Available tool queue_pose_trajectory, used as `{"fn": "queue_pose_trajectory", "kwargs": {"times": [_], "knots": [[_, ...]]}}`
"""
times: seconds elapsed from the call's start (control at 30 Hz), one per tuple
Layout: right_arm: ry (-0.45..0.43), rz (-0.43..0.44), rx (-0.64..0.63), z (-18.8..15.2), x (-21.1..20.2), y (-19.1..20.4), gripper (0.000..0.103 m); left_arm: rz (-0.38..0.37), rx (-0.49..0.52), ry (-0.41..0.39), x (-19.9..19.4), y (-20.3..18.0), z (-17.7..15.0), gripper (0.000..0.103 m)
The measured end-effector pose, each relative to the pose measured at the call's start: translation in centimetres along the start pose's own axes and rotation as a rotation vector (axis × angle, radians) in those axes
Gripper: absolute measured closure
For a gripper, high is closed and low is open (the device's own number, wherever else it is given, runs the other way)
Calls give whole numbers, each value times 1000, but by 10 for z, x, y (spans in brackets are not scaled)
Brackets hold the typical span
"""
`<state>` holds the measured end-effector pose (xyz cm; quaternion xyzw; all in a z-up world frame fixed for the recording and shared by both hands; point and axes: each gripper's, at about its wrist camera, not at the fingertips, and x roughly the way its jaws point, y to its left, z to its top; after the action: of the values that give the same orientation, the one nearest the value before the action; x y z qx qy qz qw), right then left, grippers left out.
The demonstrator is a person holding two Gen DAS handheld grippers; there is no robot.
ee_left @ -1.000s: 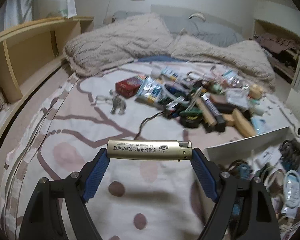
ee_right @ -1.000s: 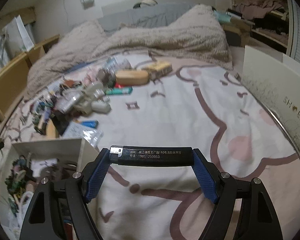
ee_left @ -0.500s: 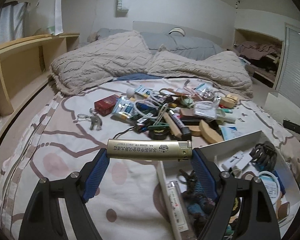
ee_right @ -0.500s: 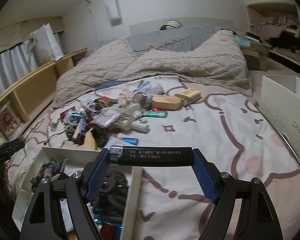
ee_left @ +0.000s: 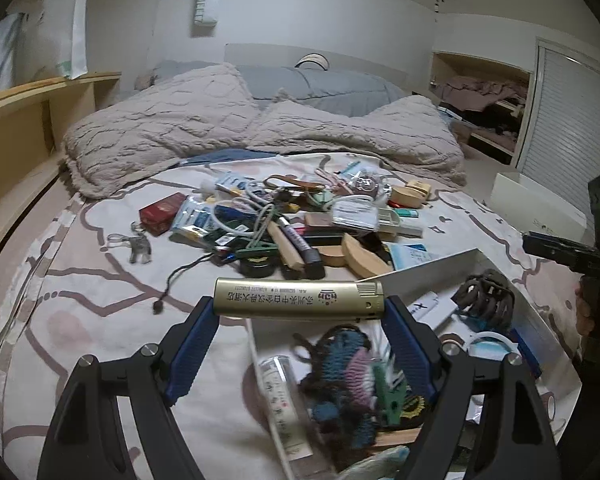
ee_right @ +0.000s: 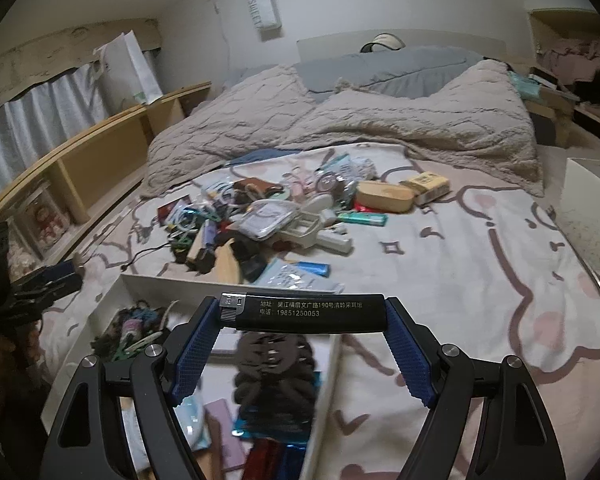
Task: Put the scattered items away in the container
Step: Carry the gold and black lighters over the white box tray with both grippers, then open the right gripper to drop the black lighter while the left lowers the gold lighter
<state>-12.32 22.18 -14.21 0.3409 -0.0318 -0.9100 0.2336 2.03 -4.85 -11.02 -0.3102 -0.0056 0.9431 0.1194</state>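
My left gripper (ee_left: 300, 309) is shut lengthwise on a gold lighter (ee_left: 296, 298), held just above the near left corner of the white box (ee_left: 432, 268). My right gripper (ee_right: 302, 312) is shut on a black lighter (ee_right: 300, 307) in the same way, over the box's (ee_right: 204, 282) right side. The box holds hair claws, a knitted piece and small packets. A pile of scattered items (ee_left: 300, 224) lies on the bed beyond it, also seen in the right wrist view (ee_right: 260, 216). Each gripper shows at the edge of the other's view.
A beige fuzzy blanket (ee_left: 260, 128) is bunched behind the pile. Wooden shelving (ee_left: 28, 128) runs along the bed's left side. A keyring (ee_left: 138, 246) lies apart at the left. A white shoe box (ee_left: 540, 204) stands off the bed's right edge.
Both grippers have swung in over the white box, which now lies beneath them. Each still grips its lighter.
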Motion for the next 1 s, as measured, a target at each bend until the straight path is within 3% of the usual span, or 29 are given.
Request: {"fn": "queue_pose_trajectory", "kwargs": {"times": [0.33,0.6,1.0], "knots": [[95,99,23,10,18,42,22,-72,52,56,8,-29,-6,20],[165,57,-63,19,47,80,22,-128,89,102,10,-48,-16,20],[345,49,77,13,107,75,21,-172,88,163,15,-57,-24,20]]}}
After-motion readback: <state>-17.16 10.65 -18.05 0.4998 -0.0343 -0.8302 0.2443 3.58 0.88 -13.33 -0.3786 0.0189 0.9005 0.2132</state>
